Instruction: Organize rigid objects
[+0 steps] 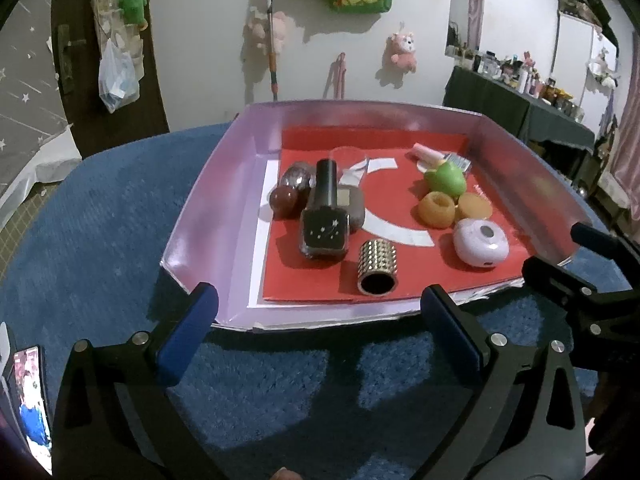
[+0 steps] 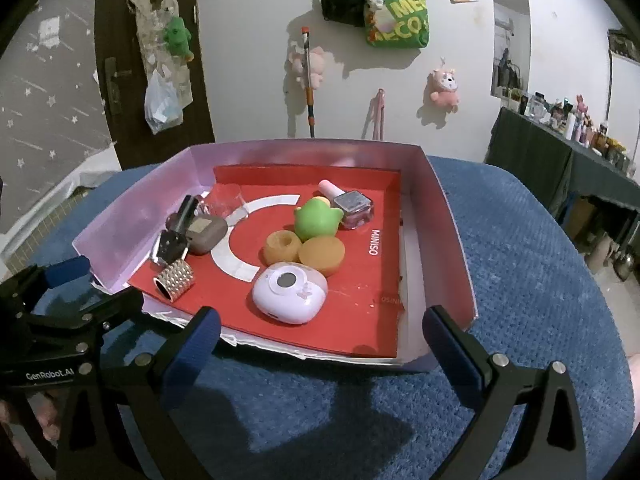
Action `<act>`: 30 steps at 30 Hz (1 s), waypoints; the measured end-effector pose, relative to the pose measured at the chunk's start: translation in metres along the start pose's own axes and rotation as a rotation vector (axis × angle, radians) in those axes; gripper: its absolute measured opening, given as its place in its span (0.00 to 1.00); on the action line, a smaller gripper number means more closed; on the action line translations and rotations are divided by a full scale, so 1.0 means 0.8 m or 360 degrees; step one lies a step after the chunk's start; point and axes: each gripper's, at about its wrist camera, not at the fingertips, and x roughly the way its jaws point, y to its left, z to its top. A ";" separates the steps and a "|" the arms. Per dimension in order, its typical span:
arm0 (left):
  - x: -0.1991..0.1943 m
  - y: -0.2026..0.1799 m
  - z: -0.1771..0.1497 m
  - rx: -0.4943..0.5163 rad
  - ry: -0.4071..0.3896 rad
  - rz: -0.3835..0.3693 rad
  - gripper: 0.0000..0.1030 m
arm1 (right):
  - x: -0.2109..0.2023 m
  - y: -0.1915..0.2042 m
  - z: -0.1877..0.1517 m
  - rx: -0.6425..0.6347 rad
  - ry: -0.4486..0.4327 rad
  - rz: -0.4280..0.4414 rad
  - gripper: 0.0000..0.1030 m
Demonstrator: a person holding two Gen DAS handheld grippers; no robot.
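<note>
A shallow box with lilac walls [image 1: 224, 184] [image 2: 448, 232] and a red floor lies on a blue mat. In it are a black nail polish bottle [image 1: 325, 216], a gold studded cylinder [image 1: 378, 267] [image 2: 175, 280], a lilac round device [image 1: 480, 243] [image 2: 290, 292], two orange rings [image 1: 437, 209] [image 2: 282, 246], a green toy [image 1: 446, 179] [image 2: 316, 218], a brown case [image 2: 206, 234] and a pink-capped bottle [image 2: 352, 204]. My left gripper [image 1: 316, 316] is open and empty before the box's near edge. My right gripper [image 2: 320, 336] is open and empty there too.
The blue mat [image 1: 100, 208] [image 2: 540, 280] surrounds the box. A phone [image 1: 32, 400] lies at the left edge. The right gripper's arm [image 1: 580, 280] shows on the right, the left gripper's arm [image 2: 52, 320] on the left. A dark cluttered table [image 1: 520, 108] stands far right.
</note>
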 end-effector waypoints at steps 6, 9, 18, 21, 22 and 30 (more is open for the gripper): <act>-0.001 0.002 -0.001 -0.0009 -0.0002 -0.0018 1.00 | 0.004 0.004 -0.003 -0.0015 0.0019 -0.0001 1.00; -0.001 0.002 -0.001 -0.0007 -0.0002 -0.0017 1.00 | 0.005 0.004 -0.005 -0.0019 0.0022 0.0001 1.00; -0.001 0.002 -0.002 -0.0004 0.0000 -0.0020 1.00 | 0.008 0.006 -0.008 -0.0035 0.0030 -0.0006 1.00; -0.002 0.002 -0.003 -0.0003 -0.0001 -0.0018 1.00 | 0.010 0.009 -0.011 -0.0059 0.0035 -0.0019 1.00; -0.002 0.002 -0.003 -0.0003 -0.0001 -0.0019 1.00 | 0.010 0.009 -0.012 -0.0062 0.0034 -0.0020 1.00; -0.002 0.002 -0.003 -0.0010 0.0003 -0.0024 1.00 | 0.010 0.011 -0.012 -0.0060 0.0037 -0.0012 1.00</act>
